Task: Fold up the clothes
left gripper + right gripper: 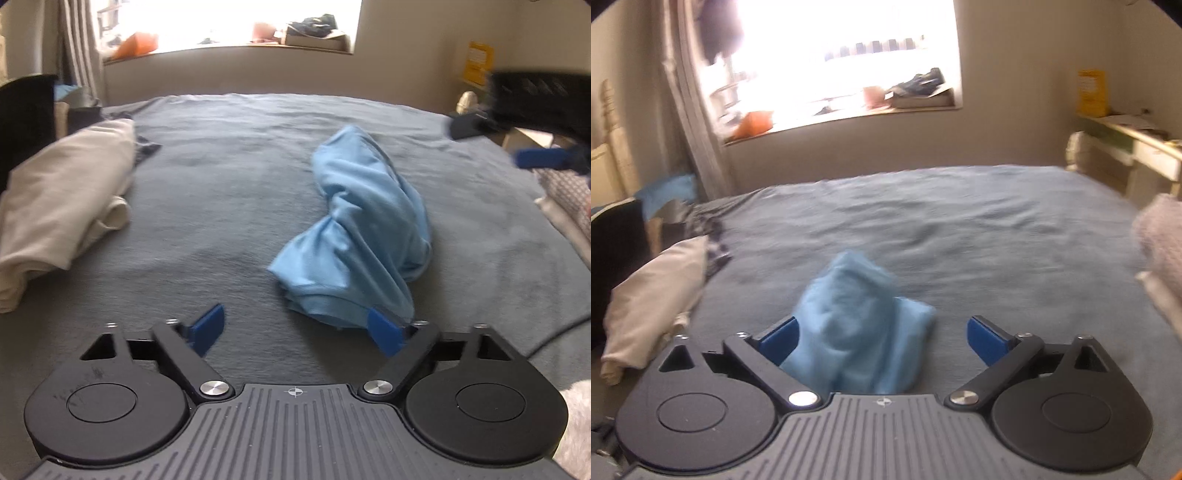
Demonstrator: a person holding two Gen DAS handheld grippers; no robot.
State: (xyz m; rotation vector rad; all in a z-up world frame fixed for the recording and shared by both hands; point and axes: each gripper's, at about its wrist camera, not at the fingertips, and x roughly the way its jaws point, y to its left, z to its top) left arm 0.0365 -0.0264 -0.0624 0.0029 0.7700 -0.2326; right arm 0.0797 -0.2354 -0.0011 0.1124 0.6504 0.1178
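Two grippers are seen above a bed [229, 192] covered with a dark grey blanket, and one landmark serves for all places: the light blue garment [365, 225] lying crumpled on that blanket.

From the left wrist view, the garment is seen as a twisted, bunched heap, lying lengthwise away from the camera. The left gripper [297, 330] is held just short of the garment's near end. Its jaws are spread wide, and nothing is gripped; the right blue pad overlaps the garment's near hem in the picture, but whether it touches cannot be told. The left pad is over bare blanket, well apart from the cloth.

From the right wrist view, the right gripper [882, 341] is seen with its jaws wide open as well. The garment's near part lies between the pads, close to the left one and clear of the right one; no pinch on it is shown.

A folded cream-coloured garment [62, 195] is seen to the left of the blue one, well apart from it. Beyond the blue garment, a bright window [842, 62] with cluttered objects on its sill is visible on the far wall.
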